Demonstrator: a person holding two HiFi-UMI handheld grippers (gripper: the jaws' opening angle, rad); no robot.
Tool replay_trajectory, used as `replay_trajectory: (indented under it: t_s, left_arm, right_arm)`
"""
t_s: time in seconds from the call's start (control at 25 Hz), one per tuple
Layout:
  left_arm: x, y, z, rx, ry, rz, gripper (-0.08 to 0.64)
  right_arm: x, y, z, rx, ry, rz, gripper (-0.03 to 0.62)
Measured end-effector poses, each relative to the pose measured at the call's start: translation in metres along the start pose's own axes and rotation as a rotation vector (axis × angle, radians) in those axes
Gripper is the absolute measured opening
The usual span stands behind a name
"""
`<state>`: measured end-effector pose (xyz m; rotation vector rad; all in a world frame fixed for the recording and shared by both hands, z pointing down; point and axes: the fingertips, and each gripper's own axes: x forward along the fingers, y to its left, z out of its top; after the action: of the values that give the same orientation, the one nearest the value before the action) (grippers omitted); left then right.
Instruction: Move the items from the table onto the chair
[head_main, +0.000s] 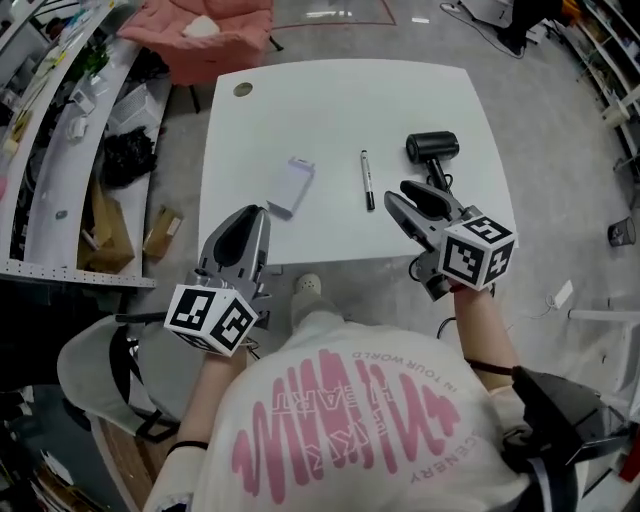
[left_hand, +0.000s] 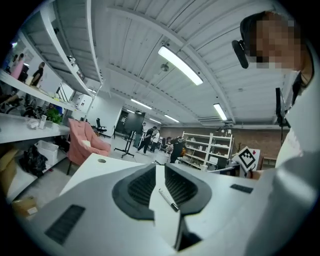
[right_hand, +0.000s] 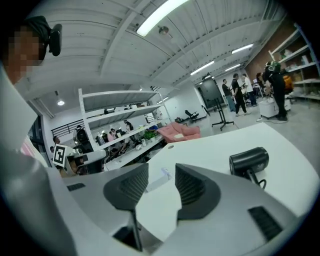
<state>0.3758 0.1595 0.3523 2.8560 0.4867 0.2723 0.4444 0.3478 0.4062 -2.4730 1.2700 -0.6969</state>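
On the white table lie a small white box, a black pen and a black hair dryer. The pink chair stands beyond the table's far left corner. My left gripper hovers over the near edge, short of the box, its jaws together with nothing in them. In the left gripper view the pen shows through the slit. My right gripper is open and empty, between the pen and the hair dryer. In the right gripper view the box lies ahead and the hair dryer to the right.
A long white workbench runs down the left, with a black bag and cardboard boxes on the floor beside it. A grey seat stands at my lower left. Several people stand among shelves in the distance.
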Motion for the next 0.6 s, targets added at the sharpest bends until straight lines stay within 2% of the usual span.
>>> replay_trajectory:
  t_s: [0.12, 0.2, 0.28, 0.4, 0.48, 0.6]
  left_arm:
    - [0.029, 0.011, -0.010, -0.042, 0.069, -0.045, 0.126]
    - [0.047, 0.018, -0.019, -0.043, 0.134, -0.067, 0.199]
    - [0.065, 0.028, -0.035, 0.002, 0.212, -0.072, 0.301]
    - [0.086, 0.046, -0.082, 0.110, 0.387, -0.076, 0.383]
    - [0.092, 0.056, -0.115, 0.164, 0.503, -0.071, 0.404]
    - [0.101, 0.071, -0.146, 0.240, 0.616, -0.040, 0.405]
  right_arm:
    - [0.006, -0.014, -0.002, 0.047, 0.006, -0.046, 0.165]
    - [0.012, -0.022, -0.006, 0.051, 0.033, -0.078, 0.187]
    - [0.022, -0.028, -0.011, 0.031, 0.078, -0.103, 0.241]
    - [0.043, -0.033, -0.029, 0.008, 0.152, -0.140, 0.257]
    - [0.055, -0.034, -0.045, 0.003, 0.213, -0.167, 0.257]
    - [0.066, -0.040, -0.058, -0.005, 0.279, -0.224, 0.256]
